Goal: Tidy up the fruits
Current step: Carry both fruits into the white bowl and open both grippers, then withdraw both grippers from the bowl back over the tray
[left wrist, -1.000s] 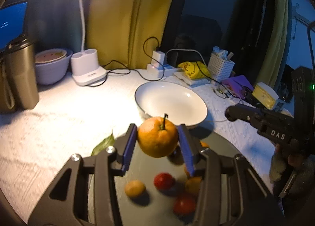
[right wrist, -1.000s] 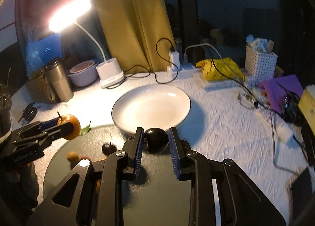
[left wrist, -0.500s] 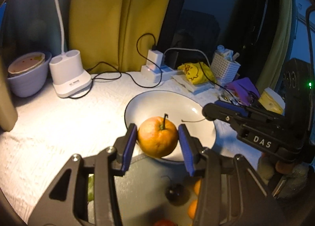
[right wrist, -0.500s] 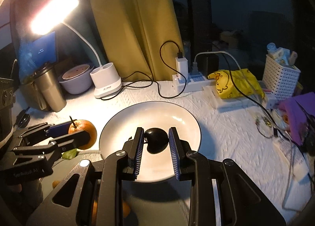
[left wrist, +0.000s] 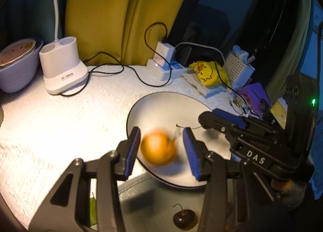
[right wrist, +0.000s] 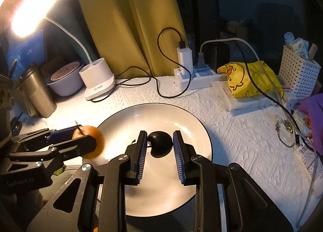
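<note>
My left gripper is open over the near rim of the white plate. The orange is blurred between its spread jaws, loose and dropping onto the plate. My right gripper is open above the plate; the dark cherry sits between its jaws, with a gap on each side, resting on the plate. In the right wrist view the left gripper and the orange are at the plate's left rim. Another dark cherry lies on the grey tray.
A white lamp base, a steel tumbler and a lilac bowl stand at the back left. A power strip with cables, a yellow bag and a white basket stand at the back right.
Both grippers moved forward over the plate and opened. The left one let go of the orange, which is falling; the right one let go of the dark cherry.
</note>
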Demonstrator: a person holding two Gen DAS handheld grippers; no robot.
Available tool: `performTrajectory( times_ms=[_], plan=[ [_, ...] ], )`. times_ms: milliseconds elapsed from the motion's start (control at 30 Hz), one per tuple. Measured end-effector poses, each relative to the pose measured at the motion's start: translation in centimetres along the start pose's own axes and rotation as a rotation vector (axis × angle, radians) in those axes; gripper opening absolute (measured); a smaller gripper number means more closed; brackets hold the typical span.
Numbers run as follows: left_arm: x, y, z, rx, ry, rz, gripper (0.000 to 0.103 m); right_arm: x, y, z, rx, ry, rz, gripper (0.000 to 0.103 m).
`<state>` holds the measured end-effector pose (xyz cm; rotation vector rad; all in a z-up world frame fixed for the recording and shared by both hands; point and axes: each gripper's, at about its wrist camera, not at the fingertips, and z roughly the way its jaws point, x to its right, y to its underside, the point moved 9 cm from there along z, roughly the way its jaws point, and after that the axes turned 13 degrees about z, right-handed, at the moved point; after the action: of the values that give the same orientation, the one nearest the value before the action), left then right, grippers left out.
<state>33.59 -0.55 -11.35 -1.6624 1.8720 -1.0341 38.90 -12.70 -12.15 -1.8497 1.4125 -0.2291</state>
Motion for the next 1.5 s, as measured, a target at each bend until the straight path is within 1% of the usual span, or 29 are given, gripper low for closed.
performTrajectory(
  times_ms=[67, 133, 167, 200, 400, 700, 733, 767, 867, 1267, 1500],
  plan=[
    [-0.3, -0.2, -0.1, 0.003, -0.008, -0.003, 0.047, 0.0, 0.0, 0.1, 0.0, 0.01, -0.002, 0.029],
    [-0.6, -0.2, -0.3, 0.007, -0.018, -0.008, 0.047, 0.1, -0.1, -0.1, 0.005, 0.017, 0.002, 0.035],
    [-0.6, -0.3, -0.5, 0.009, -0.02, -0.008, 0.047, 0.1, -0.2, -0.2, 0.01, 0.019, 0.003, 0.041],
    [-0.7, -0.3, -0.7, 0.012, -0.022, -0.008, 0.047, 0.1, -0.3, -0.3, 0.014, 0.02, 0.003, 0.042],
    [-0.9, -0.2, -2.5, 0.033, -0.033, -0.007, 0.048, -0.1, -0.6, -1.7, 0.036, 0.031, -0.004, 0.042],
    [-0.3, 0.6, -5.6, 0.063, -0.044, -0.006, 0.049, -1.3, 0.7, -4.2, 0.043, 0.027, -0.019, 0.042],
    [-0.2, 0.7, -5.8, 0.065, -0.046, -0.003, 0.051, -1.4, 0.8, -4.4, 0.045, 0.027, -0.019, 0.042],
    [0.0, 0.8, -6.2, 0.069, -0.047, -0.001, 0.057, -1.6, 1.0, -4.8, 0.046, 0.027, -0.019, 0.042],
    [0.4, 1.3, -7.2, 0.082, -0.041, -0.001, 0.063, -1.8, 1.4, -5.7, 0.052, 0.026, -0.02, 0.042],
    [1.6, 3.9, -10.7, 0.1, -0.058, 0.003, 0.064, -3.2, 4.1, -9.0, 0.059, 0.024, -0.032, 0.042],
    [2.0, 6.1, -12.0, 0.092, -0.061, 0.0, 0.064, -4.2, 6.2, -10.5, 0.052, 0.019, -0.042, 0.042]
  ],
)
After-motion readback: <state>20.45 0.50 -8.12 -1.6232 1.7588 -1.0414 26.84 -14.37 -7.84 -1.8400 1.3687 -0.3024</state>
